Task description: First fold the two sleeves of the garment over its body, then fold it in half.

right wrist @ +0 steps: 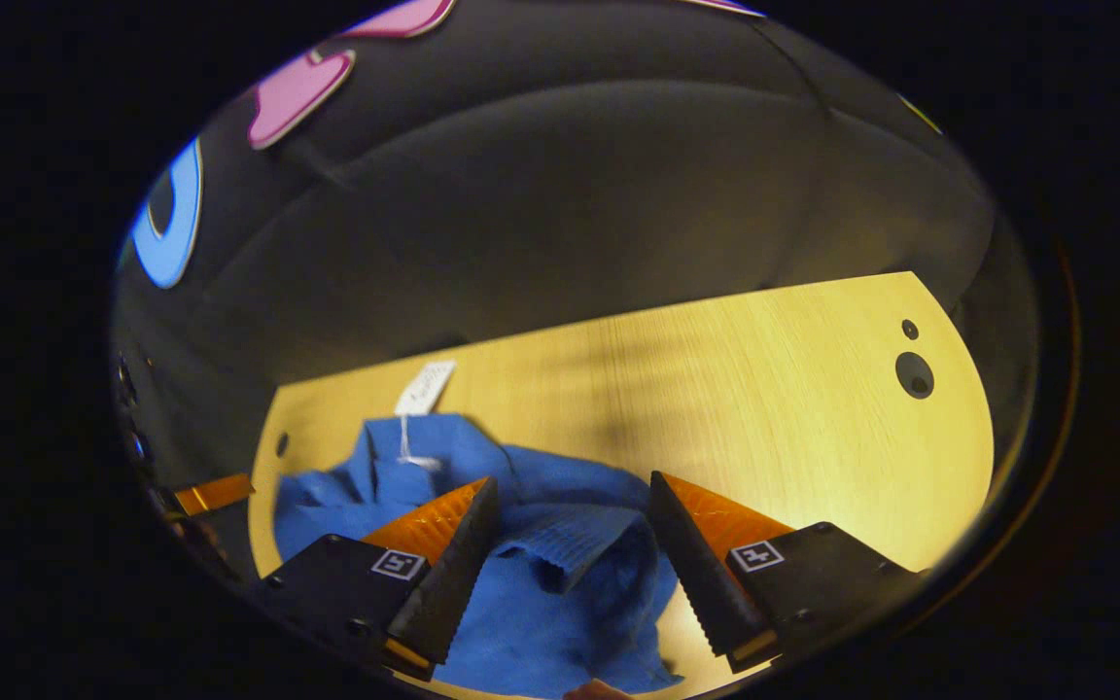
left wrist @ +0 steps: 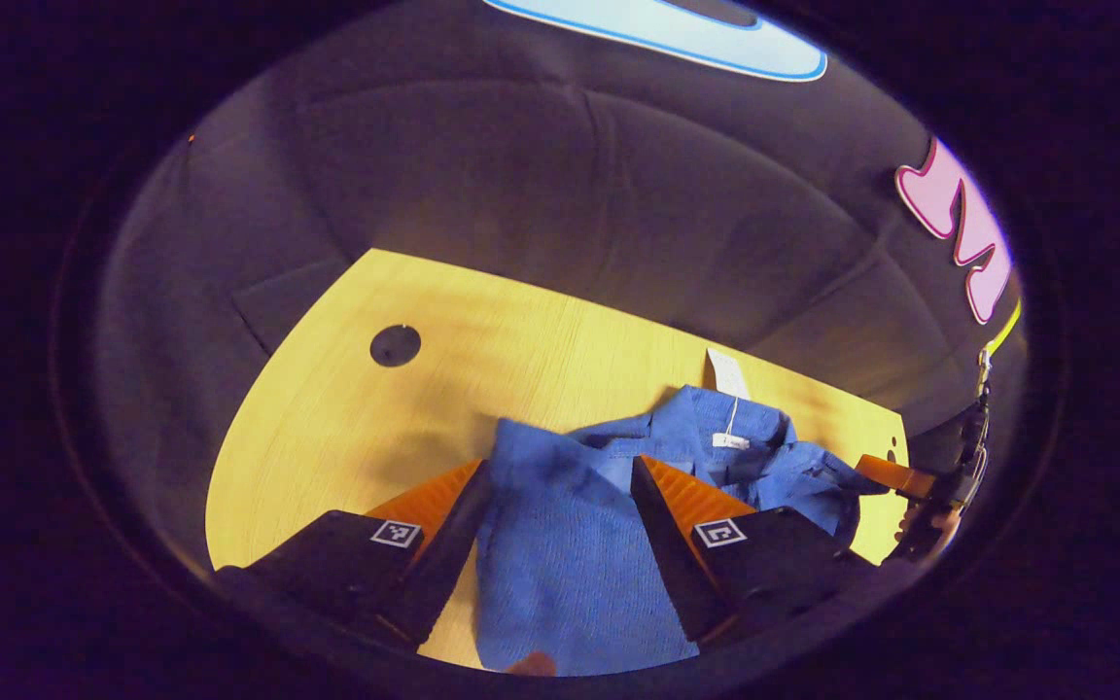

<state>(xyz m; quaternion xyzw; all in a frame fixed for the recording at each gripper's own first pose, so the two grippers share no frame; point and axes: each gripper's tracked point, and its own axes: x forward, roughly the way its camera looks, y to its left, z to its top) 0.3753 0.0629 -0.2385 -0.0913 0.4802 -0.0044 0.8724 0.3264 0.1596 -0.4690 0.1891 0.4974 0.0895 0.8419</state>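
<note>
Tabletop of pale yellow-grained wood with round cable holes carries the whole job, and on it lies the blue knitted garment, crumpled rather than spread, its collar turned toward the booth wall and a white paper hang tag on a thin string resting on the wood just past the collar. In the right gripper view the same garment shows a ribbed cuff or hem band bunched up in its middle, so the sleeves do not look laid over the body yet; I judge the sleeve folds are still to do. Being a soft, light knit, it should drape and slide easily on the smooth wood and will hold no crease by itself, so a pinch at a ribbed cuff or a shoulder seam looks the surest hold. The left gripper hangs low over the near part of the cloth, tilted forward, its two fingers spread wide apart with blue knit lying between them but not clamped. The right gripper sits in a like pose over the bunched band, fingers likewise parted and holding nothing. Farther off in the left gripper view, that right gripper stands at the garment's far side.
</note>
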